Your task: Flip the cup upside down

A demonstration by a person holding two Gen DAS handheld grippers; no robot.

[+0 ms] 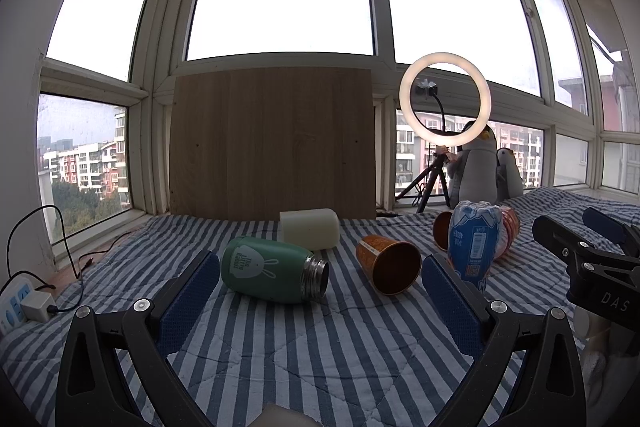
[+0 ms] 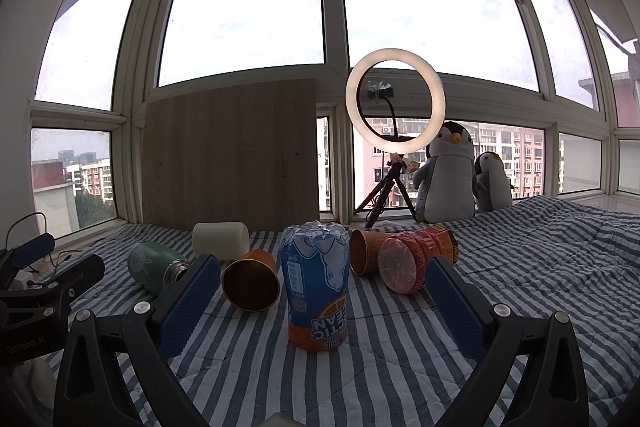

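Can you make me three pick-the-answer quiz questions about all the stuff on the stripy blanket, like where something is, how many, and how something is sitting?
1. Where is the ring light?
A. On a tripod by the window
B. Lying on the blanket
C. Inside a cup

2. How many orange paper cups are there?
A. One
B. Two
C. Four

3. How is the green bottle sitting?
A. Standing with its lid on
C. Hanging from a gripper
B. Lying on its side with no lid

Answers:
1. A: it stands on a tripod beside the toy penguins.
2. B: one cup lies left of the blue drink bottle, another cup lies behind it.
3. B: its bare metal neck points sideways on the blanket, and both grippers, left and right, are open and hold nothing.
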